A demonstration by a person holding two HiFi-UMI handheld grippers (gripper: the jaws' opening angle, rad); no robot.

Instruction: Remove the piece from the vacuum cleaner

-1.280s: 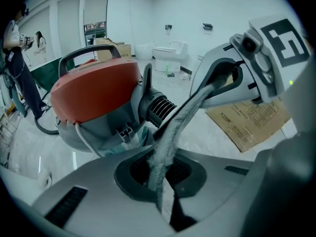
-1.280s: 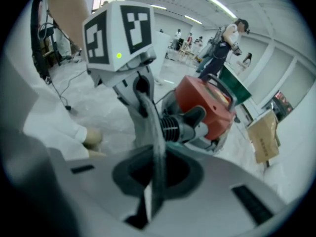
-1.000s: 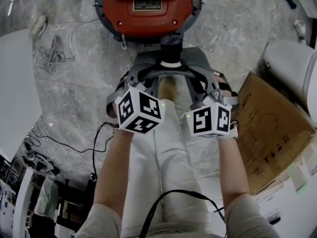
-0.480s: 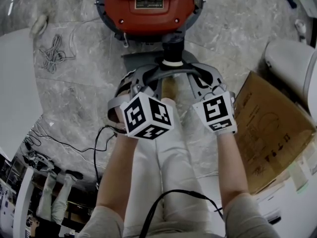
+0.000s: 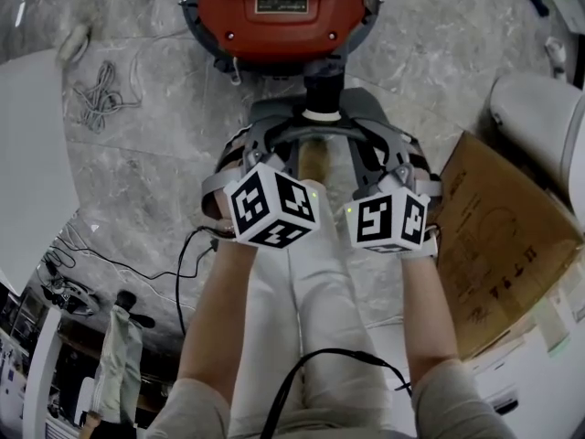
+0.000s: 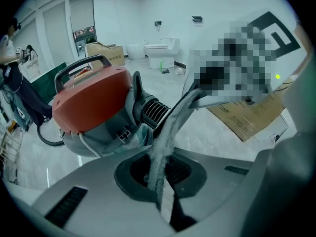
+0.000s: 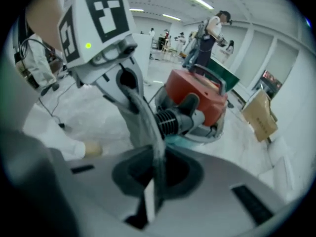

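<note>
The red vacuum cleaner [image 5: 274, 16] stands on the marble floor ahead of me, with its black ribbed hose connector [image 5: 322, 90] pointing toward me. A grey strip [image 5: 320, 135] arches just in front of the connector, running from one gripper to the other. My left gripper [image 5: 267, 149] is shut on one end of the strip [image 6: 170, 132], the vacuum cleaner [image 6: 91, 102] close behind it. My right gripper [image 5: 377, 149] is shut on the other end of the strip [image 7: 143, 122], beside the connector [image 7: 170, 120]. Whether the strip still touches the connector is hidden.
A flattened cardboard box [image 5: 503, 245] lies at the right, with a white toilet [image 5: 539, 117] beyond it. A coiled cable [image 5: 96, 99] and a white panel [image 5: 27, 181] sit at the left. A black cable [image 5: 137, 268] trails on the floor. People [image 7: 212, 28] stand behind the vacuum cleaner.
Both marker cubes rocked a little and came back to nearly the same place. The strip stays gripped at both ends.
</note>
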